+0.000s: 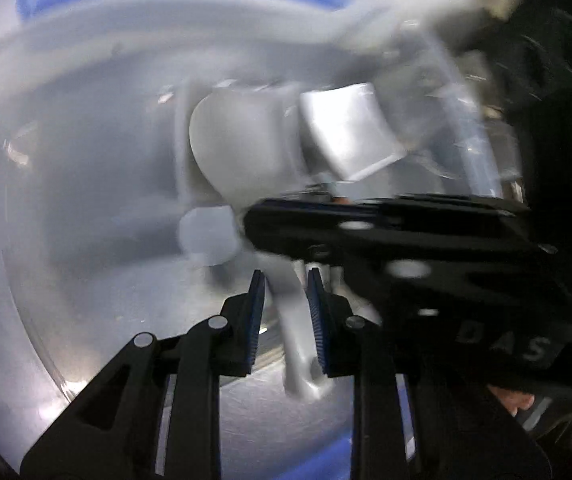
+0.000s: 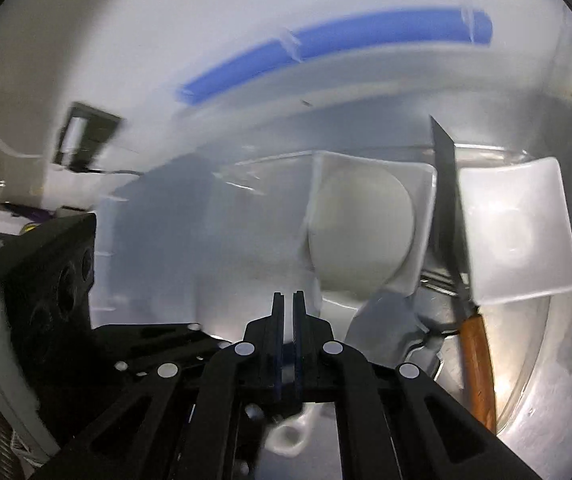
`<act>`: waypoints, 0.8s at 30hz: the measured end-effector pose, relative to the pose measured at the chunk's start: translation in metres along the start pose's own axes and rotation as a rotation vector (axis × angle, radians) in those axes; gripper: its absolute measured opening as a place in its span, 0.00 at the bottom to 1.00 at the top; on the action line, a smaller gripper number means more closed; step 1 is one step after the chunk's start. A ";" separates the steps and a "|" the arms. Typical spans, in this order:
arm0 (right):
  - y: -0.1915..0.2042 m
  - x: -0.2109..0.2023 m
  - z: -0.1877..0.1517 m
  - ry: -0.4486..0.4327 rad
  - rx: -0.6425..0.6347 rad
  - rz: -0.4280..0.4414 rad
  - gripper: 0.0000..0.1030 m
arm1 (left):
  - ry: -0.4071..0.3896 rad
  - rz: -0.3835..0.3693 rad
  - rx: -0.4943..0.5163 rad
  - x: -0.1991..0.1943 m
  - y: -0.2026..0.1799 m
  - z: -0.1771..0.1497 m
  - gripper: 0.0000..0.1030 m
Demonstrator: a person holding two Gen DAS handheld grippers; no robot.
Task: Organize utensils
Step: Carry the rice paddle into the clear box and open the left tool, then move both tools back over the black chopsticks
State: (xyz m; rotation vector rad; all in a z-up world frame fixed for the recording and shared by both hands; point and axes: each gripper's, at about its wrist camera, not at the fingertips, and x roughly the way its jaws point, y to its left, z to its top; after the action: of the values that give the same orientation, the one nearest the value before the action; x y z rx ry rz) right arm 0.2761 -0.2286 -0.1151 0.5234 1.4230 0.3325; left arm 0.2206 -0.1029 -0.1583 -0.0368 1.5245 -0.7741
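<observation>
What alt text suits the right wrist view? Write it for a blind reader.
The right gripper, jaws nearly closed, points at a white square plastic measuring scoop; a wooden-handled knife and a second white square scoop lie to its right. The picture is motion-blurred.

I see a white measuring scoop (image 2: 360,236) with a square rim and round bowl, tilted; beside it a second square white scoop (image 2: 518,236); between them a knife (image 2: 448,184), dark blade up, wooden handle down.
</observation>
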 end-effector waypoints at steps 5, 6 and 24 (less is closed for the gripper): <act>-0.012 -0.003 -0.002 -0.009 0.011 -0.060 0.09 | 0.043 0.084 -0.030 0.002 0.008 0.002 0.56; -0.009 -0.011 -0.005 -0.034 -0.003 -0.077 0.09 | 0.020 0.085 -0.011 -0.005 0.005 -0.003 0.56; 0.168 -0.054 -0.218 -0.299 -0.538 -0.379 0.60 | -0.618 0.602 -0.130 -0.206 0.049 -0.242 0.90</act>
State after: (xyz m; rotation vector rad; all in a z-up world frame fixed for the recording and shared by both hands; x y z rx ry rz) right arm 0.0684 -0.0837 0.0056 -0.1350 1.0543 0.3005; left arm 0.0538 0.1368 -0.0252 0.0785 0.9112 -0.1474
